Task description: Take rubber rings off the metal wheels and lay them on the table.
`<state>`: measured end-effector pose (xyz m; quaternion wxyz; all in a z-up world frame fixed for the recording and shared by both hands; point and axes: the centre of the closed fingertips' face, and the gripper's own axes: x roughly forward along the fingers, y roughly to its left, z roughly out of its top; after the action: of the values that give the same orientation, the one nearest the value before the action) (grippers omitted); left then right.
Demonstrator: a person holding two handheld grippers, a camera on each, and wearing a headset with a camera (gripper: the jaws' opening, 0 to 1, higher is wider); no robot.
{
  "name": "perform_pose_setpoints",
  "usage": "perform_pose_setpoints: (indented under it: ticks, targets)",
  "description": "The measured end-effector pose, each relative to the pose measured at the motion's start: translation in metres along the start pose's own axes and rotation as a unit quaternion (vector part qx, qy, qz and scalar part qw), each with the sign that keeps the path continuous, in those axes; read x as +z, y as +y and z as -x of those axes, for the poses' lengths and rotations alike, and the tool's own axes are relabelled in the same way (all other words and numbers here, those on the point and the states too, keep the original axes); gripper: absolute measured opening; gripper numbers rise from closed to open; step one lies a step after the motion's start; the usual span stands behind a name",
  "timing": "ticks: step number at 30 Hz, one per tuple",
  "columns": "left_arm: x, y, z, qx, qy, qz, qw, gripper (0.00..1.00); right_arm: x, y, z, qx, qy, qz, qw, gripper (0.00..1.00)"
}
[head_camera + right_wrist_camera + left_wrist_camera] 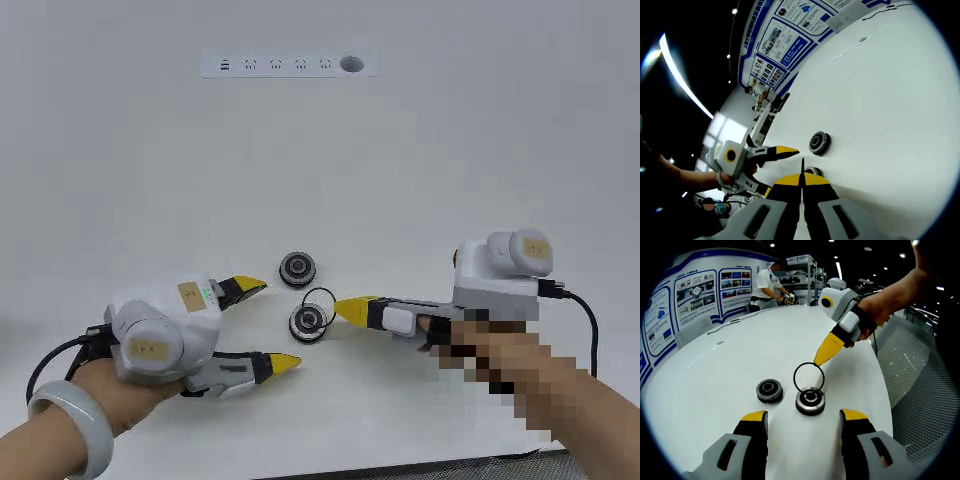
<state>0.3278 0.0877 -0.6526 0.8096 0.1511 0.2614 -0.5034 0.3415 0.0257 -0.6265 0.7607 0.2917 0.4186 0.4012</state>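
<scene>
Right gripper [350, 309]: pressed together on the top of the rubber ring [794, 376]. You hold it by a thin pinch at the yellow tips, so the loop hangs open below them.
Rubber ring: it stands upright as a loop over the near wheel [308, 322], with its lower edge at the wheel's top face. I cannot tell whether it is fully free there or caught on the rim.
Left gripper [266, 323]: spread wide, with one jaw on each side of the near wheel and touching nothing. I judge you keep it there to clamp the wheel if the ring drags it.
Near wheel: flat on the bench [450, 180] between your two grippers. Its metal face shows bare in the left gripper view.
Far wheel [297, 268]: just beyond and left of the near one, apart from it. Its dark rim looks like a ring not yet taken off.
Step in hand: lifting this ring clear. Laying it down comes next.
Next move: raise the pinch until the loop leaves the wheel. Then carry it to bare bench on the right, away from both wheels, and let go.
Risk: a thin ring held at the very tips can slip or spring away. A snag would tip or slide the wheel.
Far edge: a power strip [288, 65] lies well apart from the work.
</scene>
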Motion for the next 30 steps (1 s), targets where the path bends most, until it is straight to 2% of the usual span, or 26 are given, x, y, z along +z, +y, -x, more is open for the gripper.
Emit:
perform_pose_setpoints:
  ticks: [15,30]
  targets:
    - [-0.004,0.001,0.003,0.004,0.003,0.012,0.9999,0.59,0.011,-0.024,0.016,-0.029,-0.030,-0.023,0.9989,0.02]
    - [-0.006,0.004,0.003,0.007,0.005,0.020,0.9998,0.57,0.004,-0.054,0.020,-0.074,-0.025,-0.038,0.9962,0.02]
